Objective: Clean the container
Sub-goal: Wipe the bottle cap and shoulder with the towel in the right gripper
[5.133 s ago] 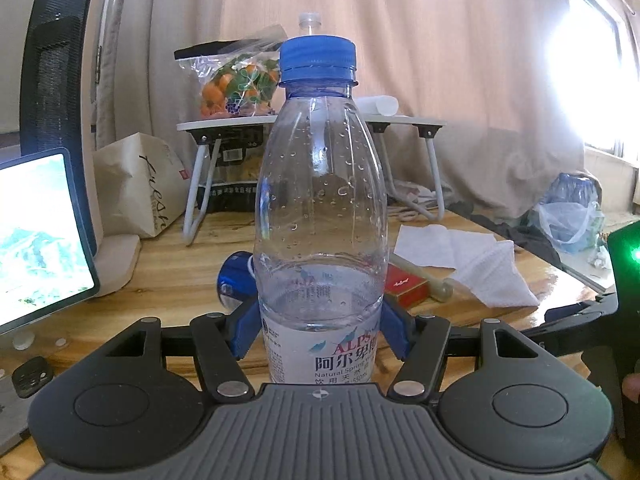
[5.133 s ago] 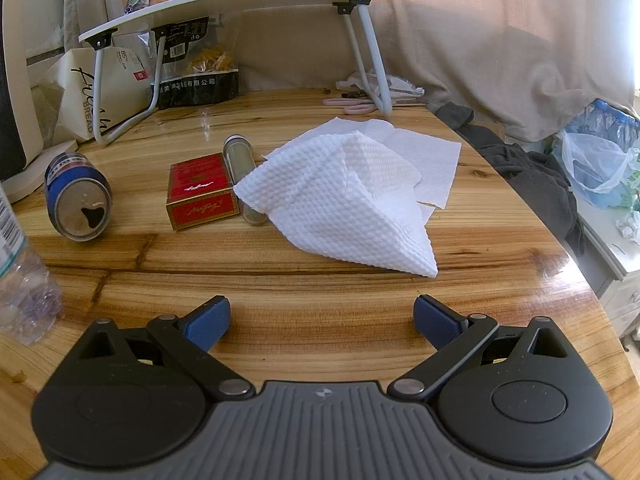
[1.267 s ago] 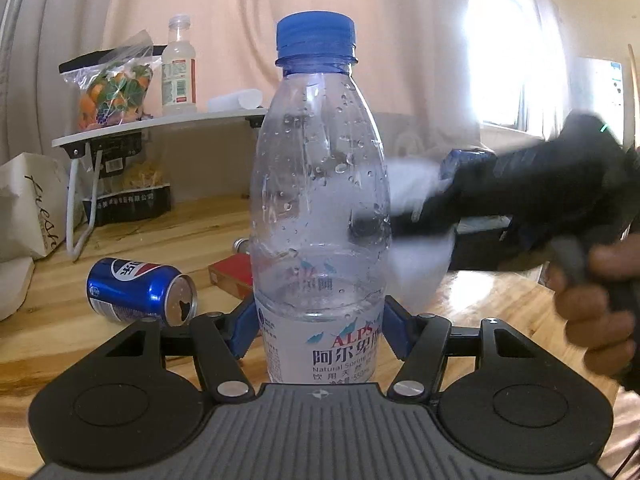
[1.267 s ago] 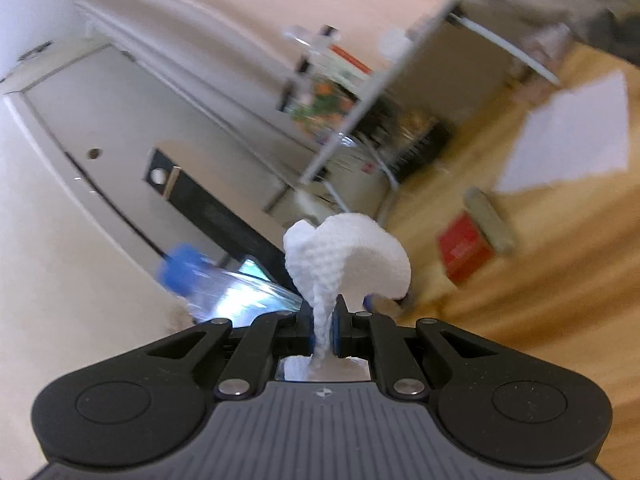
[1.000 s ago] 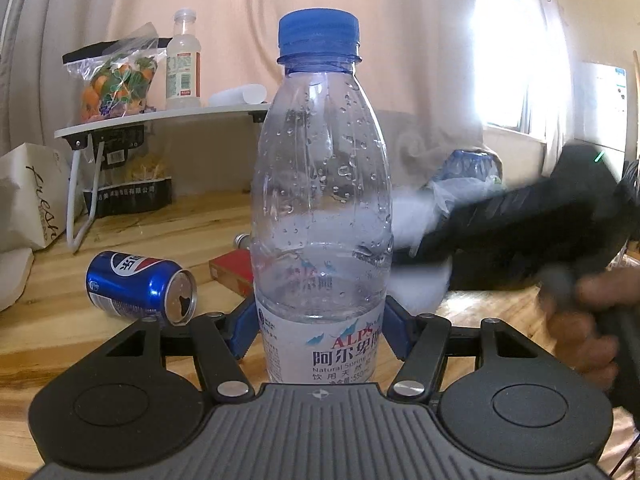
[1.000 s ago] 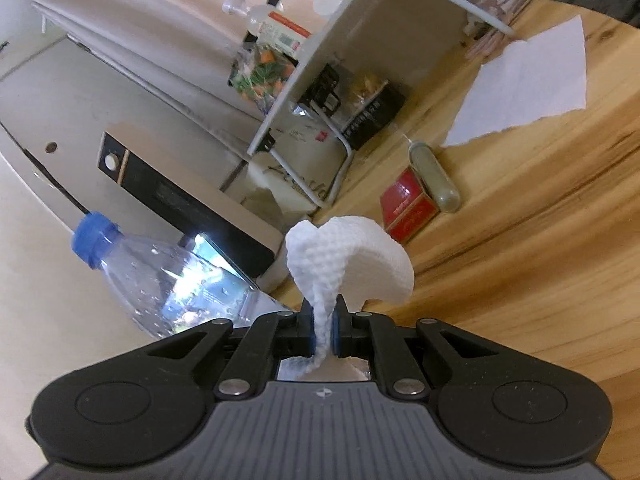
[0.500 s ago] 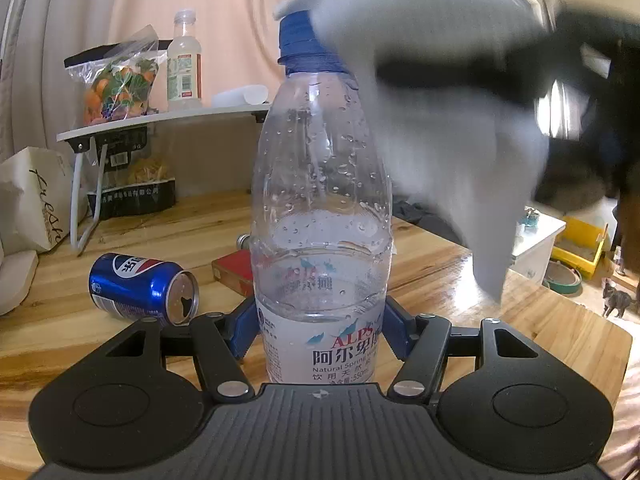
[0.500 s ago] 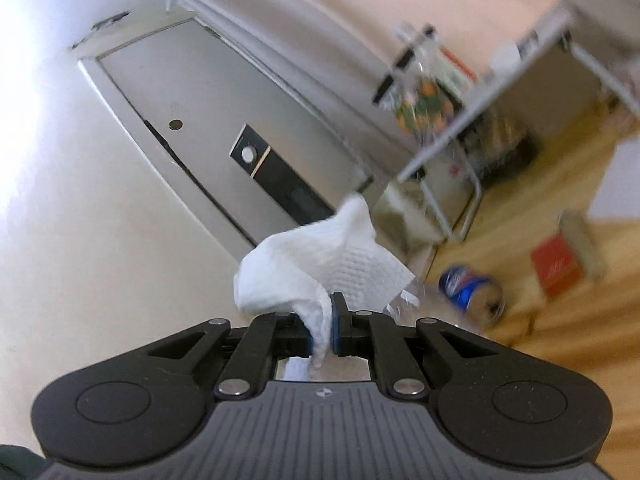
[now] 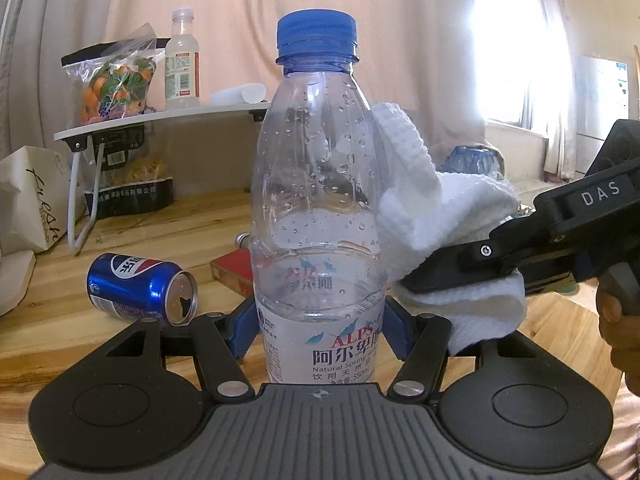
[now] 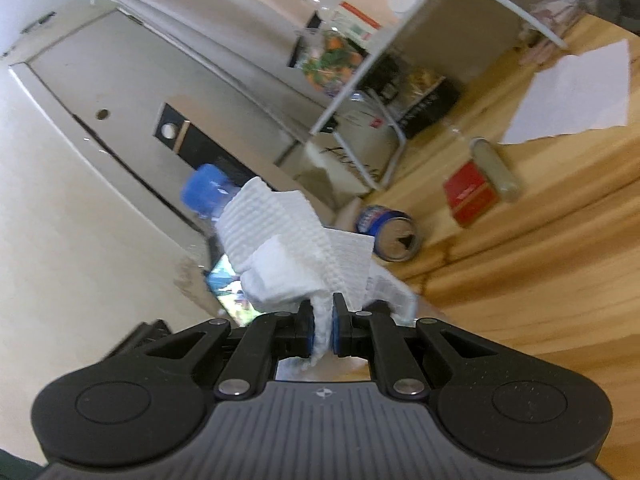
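My left gripper (image 9: 320,330) is shut on a clear water bottle (image 9: 318,208) with a blue cap and holds it upright by its labelled lower part. My right gripper (image 10: 322,330) is shut on a white textured paper towel (image 10: 296,252). In the left wrist view the towel (image 9: 424,216) presses against the bottle's right side, with the right gripper's black body (image 9: 540,248) coming in from the right. In the right wrist view the towel covers most of the bottle; only its blue cap (image 10: 204,190) and a bit of label show.
A blue Pepsi can (image 9: 140,288) lies on its side on the wooden table (image 9: 160,232), near a red box (image 10: 472,194) and a small cylinder (image 10: 496,168). A white paper sheet (image 10: 572,96) lies further back. A small white folding table (image 9: 160,120) holds a snack bag and bottle.
The right gripper has swung the towel down from beside the bottle's cap to its right side, where it now rests against the bottle. The left gripper keeps holding the bottle still.
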`<state>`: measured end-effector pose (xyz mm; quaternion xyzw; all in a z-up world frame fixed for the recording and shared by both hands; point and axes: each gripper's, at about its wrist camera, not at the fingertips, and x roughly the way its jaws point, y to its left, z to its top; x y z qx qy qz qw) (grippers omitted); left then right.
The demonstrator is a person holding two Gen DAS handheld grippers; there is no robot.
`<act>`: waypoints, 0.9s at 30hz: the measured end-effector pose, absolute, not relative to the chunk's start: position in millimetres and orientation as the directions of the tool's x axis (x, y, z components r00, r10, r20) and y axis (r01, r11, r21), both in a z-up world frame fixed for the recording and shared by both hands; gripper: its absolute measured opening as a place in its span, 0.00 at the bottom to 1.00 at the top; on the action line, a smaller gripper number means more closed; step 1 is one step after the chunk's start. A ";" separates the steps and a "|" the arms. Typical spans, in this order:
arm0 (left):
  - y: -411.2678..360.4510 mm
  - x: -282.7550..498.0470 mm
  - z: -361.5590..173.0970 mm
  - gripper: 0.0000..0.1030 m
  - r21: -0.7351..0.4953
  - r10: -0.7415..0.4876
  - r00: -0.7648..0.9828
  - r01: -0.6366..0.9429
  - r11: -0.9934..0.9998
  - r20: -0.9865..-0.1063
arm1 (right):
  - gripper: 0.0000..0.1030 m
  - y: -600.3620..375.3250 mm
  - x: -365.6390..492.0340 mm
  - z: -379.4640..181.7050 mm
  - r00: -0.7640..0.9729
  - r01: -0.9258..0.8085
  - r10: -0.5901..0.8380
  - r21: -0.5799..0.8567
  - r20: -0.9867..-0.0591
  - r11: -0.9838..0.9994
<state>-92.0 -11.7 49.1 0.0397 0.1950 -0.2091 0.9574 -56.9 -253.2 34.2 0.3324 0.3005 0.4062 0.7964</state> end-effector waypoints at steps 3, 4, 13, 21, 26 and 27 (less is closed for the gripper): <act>-13.3 -93.7 48.0 0.63 0.010 -0.382 0.839 0.418 0.909 -0.387 | 0.11 -259.3 -63.8 53.3 0.549 -0.474 0.811 0.724 -0.202 0.501; -14.2 -94.4 47.5 0.63 0.017 -0.380 0.841 0.417 0.909 -0.385 | 0.11 -261.7 -68.0 65.7 0.575 -0.497 0.797 0.696 -0.183 0.519; -17.9 -93.3 47.1 0.63 0.043 -0.365 0.847 0.412 0.910 -0.387 | 0.11 -218.5 -63.1 157.3 0.551 -0.691 0.822 0.475 -0.142 0.545; -18.4 -93.6 46.2 0.63 0.051 -0.364 0.846 0.414 0.909 -0.389 | 0.11 -207.7 -47.9 159.2 0.571 -0.686 0.803 0.440 -0.168 0.580; -18.2 -93.3 46.0 0.63 0.052 -0.364 0.846 0.414 0.909 -0.389 | 0.11 -207.5 -45.6 159.5 0.575 -0.679 0.799 0.443 -0.176 0.586; -18.3 -93.1 46.0 0.63 0.053 -0.363 0.846 0.414 0.909 -0.390 | 0.11 -207.4 -45.2 159.5 0.576 -0.678 0.798 0.443 -0.177 0.587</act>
